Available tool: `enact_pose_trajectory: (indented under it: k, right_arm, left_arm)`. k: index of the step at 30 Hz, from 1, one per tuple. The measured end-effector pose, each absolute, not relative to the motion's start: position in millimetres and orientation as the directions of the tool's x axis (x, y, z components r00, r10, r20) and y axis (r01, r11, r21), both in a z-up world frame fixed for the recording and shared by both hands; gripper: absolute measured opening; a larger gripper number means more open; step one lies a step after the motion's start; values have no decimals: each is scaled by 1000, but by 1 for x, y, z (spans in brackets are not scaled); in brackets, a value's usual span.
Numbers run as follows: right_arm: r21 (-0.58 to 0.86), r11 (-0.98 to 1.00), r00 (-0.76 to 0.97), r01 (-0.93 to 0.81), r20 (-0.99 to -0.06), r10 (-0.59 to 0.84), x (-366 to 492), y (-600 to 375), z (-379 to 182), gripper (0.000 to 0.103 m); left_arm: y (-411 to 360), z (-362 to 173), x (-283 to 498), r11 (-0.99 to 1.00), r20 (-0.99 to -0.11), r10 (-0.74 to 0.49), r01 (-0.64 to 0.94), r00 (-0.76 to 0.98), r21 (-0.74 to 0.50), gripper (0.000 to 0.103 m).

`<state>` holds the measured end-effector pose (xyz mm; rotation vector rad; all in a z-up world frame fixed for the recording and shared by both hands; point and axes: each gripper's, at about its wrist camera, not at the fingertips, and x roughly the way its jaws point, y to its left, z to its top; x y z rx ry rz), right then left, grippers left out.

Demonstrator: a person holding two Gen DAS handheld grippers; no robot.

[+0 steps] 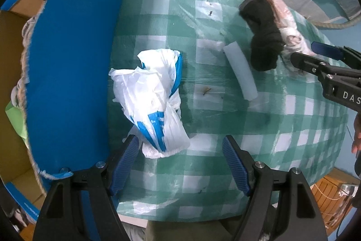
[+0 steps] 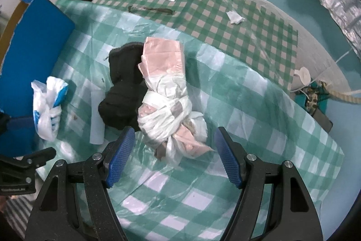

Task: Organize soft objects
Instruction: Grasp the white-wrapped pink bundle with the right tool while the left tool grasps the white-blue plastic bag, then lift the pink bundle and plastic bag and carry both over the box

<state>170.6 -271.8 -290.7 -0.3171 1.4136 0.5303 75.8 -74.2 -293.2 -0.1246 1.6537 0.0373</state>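
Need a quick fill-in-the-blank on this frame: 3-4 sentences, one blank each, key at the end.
1. The left gripper has its jaws ____, with the crumpled white-and-blue plastic bag just ahead of them.
2. The black knitted sock lies against the knotted ____-and-white plastic bundle.
3. The white foam tube lies between the plastic bag and the ____.
4. The right gripper holds ____.

Missing words: open; pink; sock; nothing
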Motion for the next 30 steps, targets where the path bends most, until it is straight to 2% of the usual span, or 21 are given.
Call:
enact_pose_trajectory:
  k: [7, 12, 14, 15, 19, 21, 27, 30]
  right_arm:
    - [40, 825, 76, -563, -992, 100, 171, -261, -312, 73]
    - [13, 819, 80, -574, -994, 72, 170, -257, -319, 72]
    - [18, 819, 70, -573, -995, 71, 170, -258, -322, 60]
    - [25, 819, 63, -573, -995, 75, 170, -259, -323, 48]
    - [53, 822, 44, -567, -995, 94, 167, -264, -323, 38]
    - [67, 822, 40, -565, -993, 108, 165, -265, -322, 36]
    - [110, 824, 18, -556, -989, 145, 155, -271, -318, 35]
    - [135, 833, 12, -537, -986, 167, 147, -277, -315, 35]
  left_arm:
    - [-70, -321, 83, 995, -991, -28, -95, -129, -16, 78]
    - [-64, -336, 88, 994, -985, -49, -109, -166, -31, 78]
    - [-63, -338, 89, 993, -985, -54, -114, -166, -35, 80]
    - [-57, -340, 92, 993, -984, -57, -114, -166, -38, 80]
    - [-59, -343, 89, 995, -986, -45, -94, -160, -30, 80]
    - [-66, -343, 86, 996, -987, -37, -82, -154, -25, 79]
    - [-81, -341, 73, 999, -993, 14, -45, -121, 20, 66]
    - [-80, -337, 68, 999, -995, 16, -42, -103, 21, 52]
